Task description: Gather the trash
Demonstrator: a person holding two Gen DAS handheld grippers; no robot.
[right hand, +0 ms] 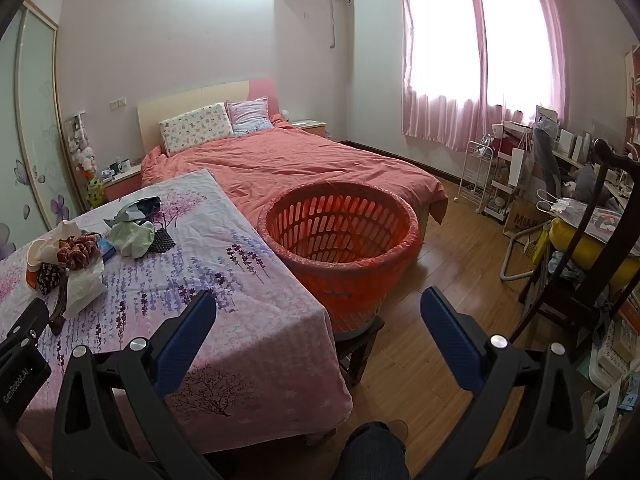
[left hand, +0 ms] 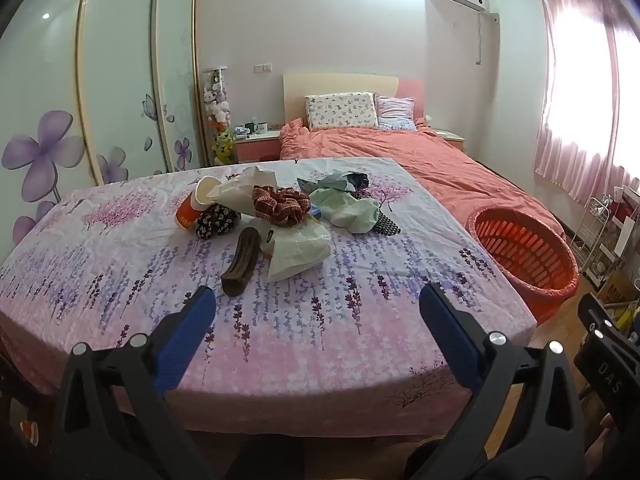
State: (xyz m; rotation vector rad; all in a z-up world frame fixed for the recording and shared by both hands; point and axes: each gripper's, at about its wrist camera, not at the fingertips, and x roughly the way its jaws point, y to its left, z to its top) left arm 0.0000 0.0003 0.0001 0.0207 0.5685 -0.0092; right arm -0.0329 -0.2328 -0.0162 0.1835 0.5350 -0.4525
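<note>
On the table (left hand: 360, 320), brown clip (left hand: 239, 266) points toward camera.

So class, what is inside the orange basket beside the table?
The orange basket shows only its slotted walls and a thin plastic liner over the rim; no trash shows inside. Its bottom is hidden by the near wall.

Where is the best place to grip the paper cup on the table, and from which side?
Probably the open rim of the cup. It lies tilted, mouth up and toward the back, its base toward the table's left edge. Bring the open left gripper from the left front, where the cloth is bare; one finger inside, one outside. A white bag crowds its right side.
</note>
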